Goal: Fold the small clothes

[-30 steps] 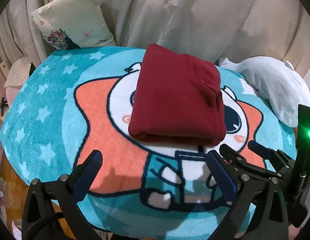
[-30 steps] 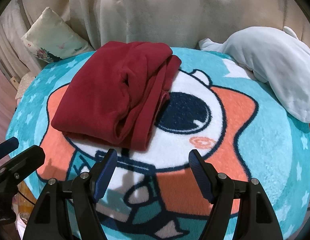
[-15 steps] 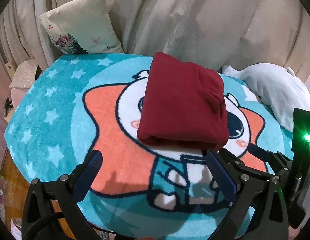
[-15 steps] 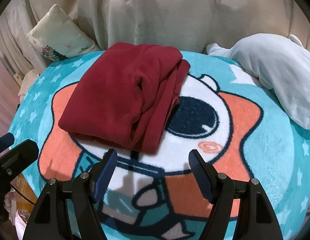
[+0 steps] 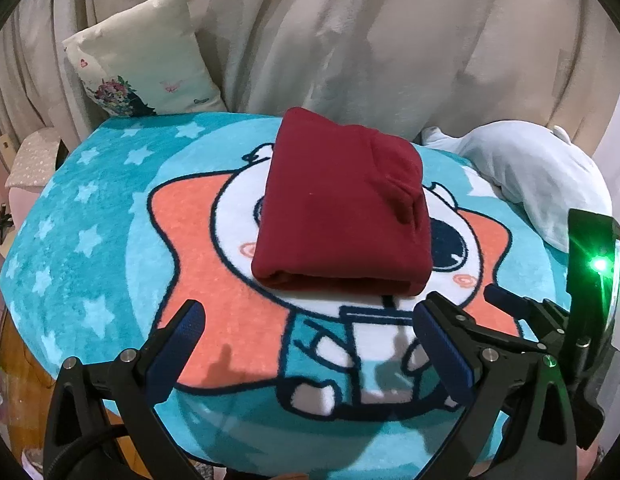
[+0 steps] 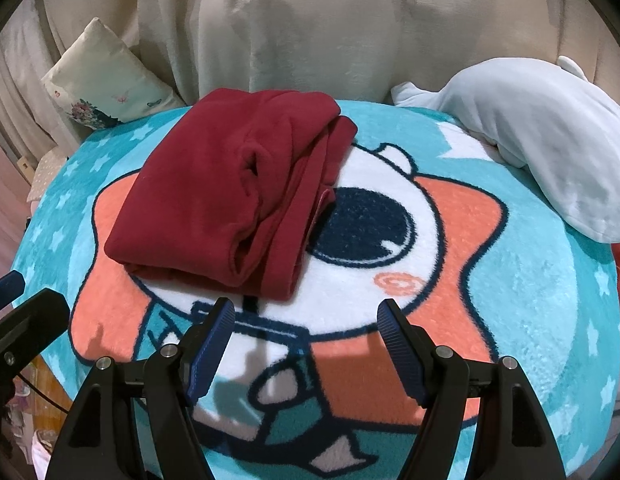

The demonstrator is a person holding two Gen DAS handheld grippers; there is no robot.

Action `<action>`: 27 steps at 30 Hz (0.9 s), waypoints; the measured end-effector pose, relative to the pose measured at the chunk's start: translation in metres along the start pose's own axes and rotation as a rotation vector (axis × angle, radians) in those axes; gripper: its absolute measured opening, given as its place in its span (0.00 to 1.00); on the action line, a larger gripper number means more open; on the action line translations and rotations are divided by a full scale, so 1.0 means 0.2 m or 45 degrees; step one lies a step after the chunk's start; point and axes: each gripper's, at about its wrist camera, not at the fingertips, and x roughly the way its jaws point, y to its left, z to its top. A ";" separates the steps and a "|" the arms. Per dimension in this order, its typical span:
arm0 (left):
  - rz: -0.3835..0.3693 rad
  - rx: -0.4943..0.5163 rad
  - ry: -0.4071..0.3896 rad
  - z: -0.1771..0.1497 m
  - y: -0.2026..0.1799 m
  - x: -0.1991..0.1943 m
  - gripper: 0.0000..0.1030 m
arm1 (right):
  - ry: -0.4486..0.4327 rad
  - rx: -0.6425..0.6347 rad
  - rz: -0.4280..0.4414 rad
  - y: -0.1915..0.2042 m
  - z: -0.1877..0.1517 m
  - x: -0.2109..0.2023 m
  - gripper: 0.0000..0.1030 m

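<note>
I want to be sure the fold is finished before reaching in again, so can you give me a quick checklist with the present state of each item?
1. Left gripper open and holding nothing: ok.
2. Right gripper open and holding nothing: ok.
3. Red garment folded into a compact rectangle on the cartoon blanket: ok.
4. Side edges of the red garment lined up: not ok, layers splay out along its right side in the right wrist view.
5. Both grippers apart from the garment: ok, bare blanket shows between them.
6. White plush toy apart from the garment: ok.
</note>
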 end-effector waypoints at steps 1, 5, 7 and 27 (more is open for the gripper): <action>0.000 0.000 0.002 0.00 0.00 0.00 1.00 | 0.001 -0.005 0.003 0.01 0.00 0.00 0.76; -0.003 -0.024 0.010 0.00 0.01 0.00 1.00 | 0.002 -0.038 0.011 0.04 0.00 0.01 0.76; -0.007 -0.033 0.014 0.00 0.02 0.00 1.00 | 0.000 -0.046 0.013 0.05 0.00 0.00 0.76; -0.062 -0.039 0.043 0.01 0.05 0.04 1.00 | -0.014 -0.050 0.007 0.07 0.00 0.02 0.76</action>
